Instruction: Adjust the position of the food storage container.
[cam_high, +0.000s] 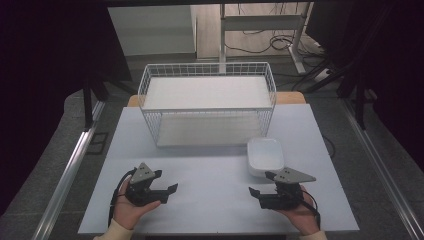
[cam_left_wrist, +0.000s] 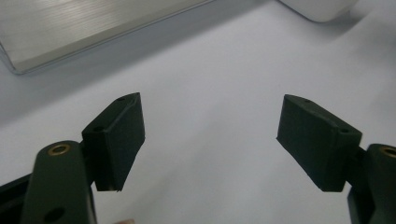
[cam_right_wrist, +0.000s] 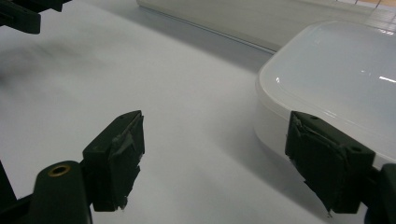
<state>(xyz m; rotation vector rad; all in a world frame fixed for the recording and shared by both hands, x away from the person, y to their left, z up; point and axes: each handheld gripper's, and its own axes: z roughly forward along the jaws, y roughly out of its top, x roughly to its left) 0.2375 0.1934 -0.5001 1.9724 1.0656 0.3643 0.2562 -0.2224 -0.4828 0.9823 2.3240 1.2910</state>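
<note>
1. A person's two hands rest on a pale counter (cam_high: 210, 175), each holding a black gripper.
2. The left gripper (cam_high: 167, 182), near the front left, has its fingers (cam_left_wrist: 119, 140) released, with bare counter between them.
3. The right gripper (cam_high: 261, 186) also stands spread and holds nothing; a white lidded box (cam_high: 266, 156) lies just beside it, seemingly untouched.
4. A white wire basket (cam_high: 207, 102) stands behind, across the counter's far half.
</note>
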